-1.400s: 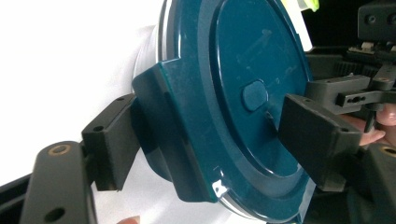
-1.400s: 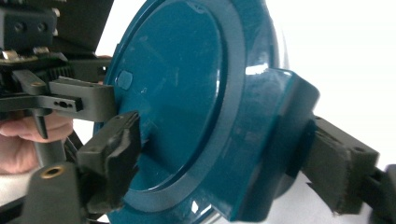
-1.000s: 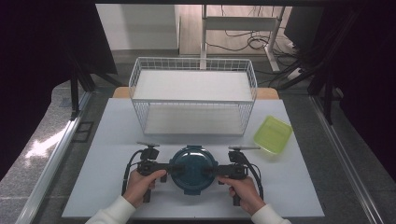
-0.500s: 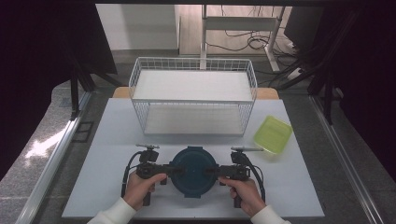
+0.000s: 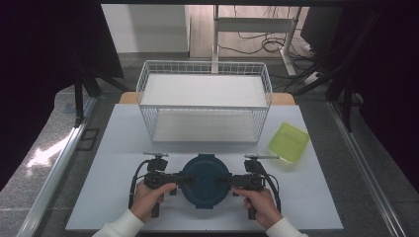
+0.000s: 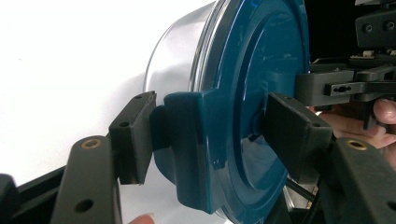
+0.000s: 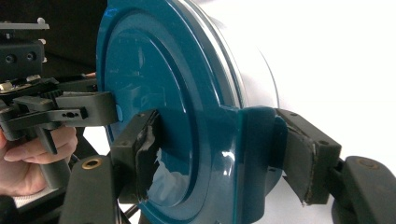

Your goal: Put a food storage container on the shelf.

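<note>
While the container (image 5: pixel 205 180) sits on the table (image 5: pixel 113 148), near its front edge and in front of the wire basket (image 5: pixel 205 101), it is gripped from both sides. A teal lid (image 6: pixel 261 93) is seen on a clear body (image 6: pixel 175 60); a lid clasp stands at each side.

The left gripper (image 5: pixel 174 179) is held level at the container's left. In the left gripper view, the left clasp (image 6: pixel 187 144) is seen between the two jaws: one pad (image 6: pixel 133 135) is pressed against the clasp's outer face, the other (image 6: pixel 292 133) is laid on the lid top. The jaws have just been closing, with the clasp between them.

The right gripper (image 5: pixel 232 180) is held level at the container's right. In the right gripper view, the right clasp (image 7: pixel 254 154) is bracketed the same way: a worn pad (image 7: pixel 144 151) is set on the lid top, the other (image 7: pixel 303 156) behind the clasp. These jaws have also just been closing on it.

A green tub (image 5: pixel 289 142) is noted right of the basket's front corner, well apart from the container. A hand (image 5: pixel 148 200) is seen behind the left gripper, another (image 5: pixel 260 205) behind the right.
</note>
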A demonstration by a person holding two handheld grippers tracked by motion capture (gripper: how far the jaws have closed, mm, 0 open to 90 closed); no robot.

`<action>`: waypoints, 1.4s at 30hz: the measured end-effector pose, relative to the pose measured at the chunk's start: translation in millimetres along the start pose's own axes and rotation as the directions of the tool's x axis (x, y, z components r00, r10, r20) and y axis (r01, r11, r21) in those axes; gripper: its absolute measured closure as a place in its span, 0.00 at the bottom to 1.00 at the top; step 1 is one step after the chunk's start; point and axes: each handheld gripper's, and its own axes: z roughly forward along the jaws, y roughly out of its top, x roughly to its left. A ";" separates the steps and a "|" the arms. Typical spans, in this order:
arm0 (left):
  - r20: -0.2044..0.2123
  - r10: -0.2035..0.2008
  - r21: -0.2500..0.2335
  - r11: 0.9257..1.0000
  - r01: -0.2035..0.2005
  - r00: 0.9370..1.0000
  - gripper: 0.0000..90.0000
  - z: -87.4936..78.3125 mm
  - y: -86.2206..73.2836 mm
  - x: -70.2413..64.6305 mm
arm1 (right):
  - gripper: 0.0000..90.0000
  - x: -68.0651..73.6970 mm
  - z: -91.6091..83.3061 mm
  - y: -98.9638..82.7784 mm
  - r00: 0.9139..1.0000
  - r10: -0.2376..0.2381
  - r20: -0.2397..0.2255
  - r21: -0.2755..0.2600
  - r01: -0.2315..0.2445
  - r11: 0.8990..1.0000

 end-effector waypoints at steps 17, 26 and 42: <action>-0.003 0.032 -0.018 0.999 -0.032 0.999 0.41 -5.4 6.3 -9.3 | 0.37 8.0 -9.0 5.4 0.998 -0.062 0.008 -0.035 0.062 0.997; 0.001 0.045 -0.021 0.999 -0.045 0.999 0.41 -7.6 12.1 -11.8 | 0.37 10.6 -12.5 10.5 0.997 -0.078 0.006 -0.040 0.078 0.996; 0.010 0.072 -0.047 0.996 -0.072 0.997 0.42 -17.0 31.4 -22.2 | 0.37 23.3 -24.6 27.9 0.994 -0.112 0.015 -0.072 0.113 0.991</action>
